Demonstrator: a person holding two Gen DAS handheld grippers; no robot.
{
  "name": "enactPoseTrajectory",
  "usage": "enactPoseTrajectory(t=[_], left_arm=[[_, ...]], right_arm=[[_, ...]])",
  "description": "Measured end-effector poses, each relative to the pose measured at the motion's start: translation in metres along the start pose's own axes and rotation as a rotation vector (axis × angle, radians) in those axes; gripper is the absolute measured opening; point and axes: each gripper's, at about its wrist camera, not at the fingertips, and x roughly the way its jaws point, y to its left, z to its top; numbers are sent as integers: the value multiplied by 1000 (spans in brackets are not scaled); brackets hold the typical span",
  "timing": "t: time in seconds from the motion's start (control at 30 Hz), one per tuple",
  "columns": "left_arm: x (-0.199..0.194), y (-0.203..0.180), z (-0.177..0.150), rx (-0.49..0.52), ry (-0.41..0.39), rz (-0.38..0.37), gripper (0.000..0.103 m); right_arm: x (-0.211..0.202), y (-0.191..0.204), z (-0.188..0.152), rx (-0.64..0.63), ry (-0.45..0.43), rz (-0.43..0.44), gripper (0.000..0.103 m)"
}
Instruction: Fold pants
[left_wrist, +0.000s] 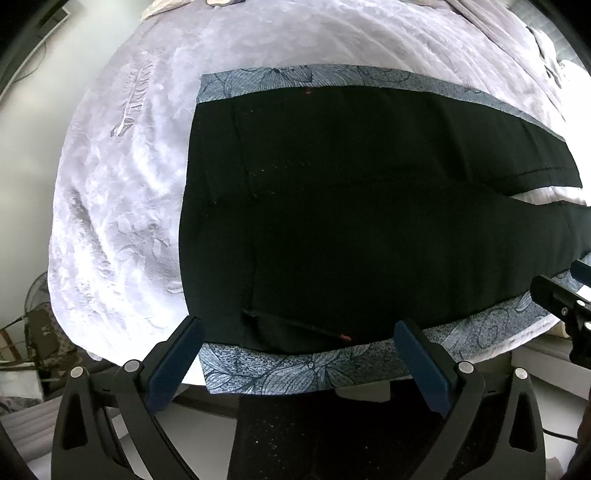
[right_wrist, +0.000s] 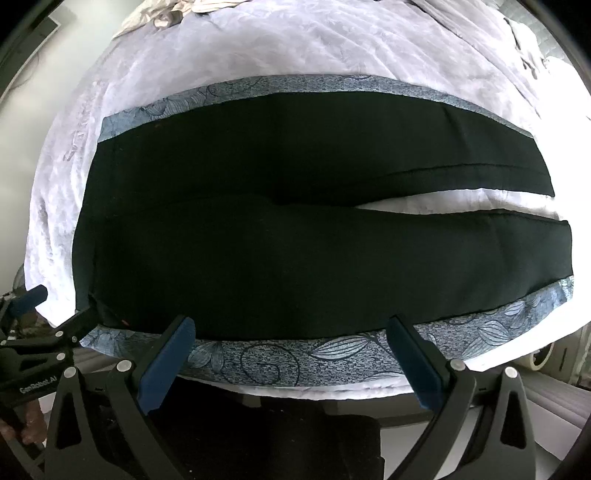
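Observation:
Black pants (left_wrist: 351, 221) with blue floral side stripes (left_wrist: 295, 369) lie flat on the bed, waistband to the left, both legs running right with a narrow gap between them (right_wrist: 461, 203). My left gripper (left_wrist: 297, 332) is open and empty, hovering at the near edge of the waist area. My right gripper (right_wrist: 290, 328) is open and empty, above the near leg's floral stripe (right_wrist: 277, 358). The pants (right_wrist: 295, 240) fill the right wrist view. The left gripper also shows in the right wrist view (right_wrist: 33, 321), and the right gripper in the left wrist view (left_wrist: 565, 295).
A pale lavender embossed bedspread (left_wrist: 118, 221) covers the bed (right_wrist: 258, 48). Crumpled cloth (right_wrist: 173, 14) lies at the far edge. A fan (left_wrist: 37, 295) and clutter stand left of the bed. A dark object (left_wrist: 332, 435) sits below the near bed edge.

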Motion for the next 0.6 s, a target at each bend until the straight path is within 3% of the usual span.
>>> enactPoseTrajectory(t=[0.6], left_arm=[[-1,-2,1,-3,2,12,103]], right_arm=[[2,0,-4,-2,9,-12,103]])
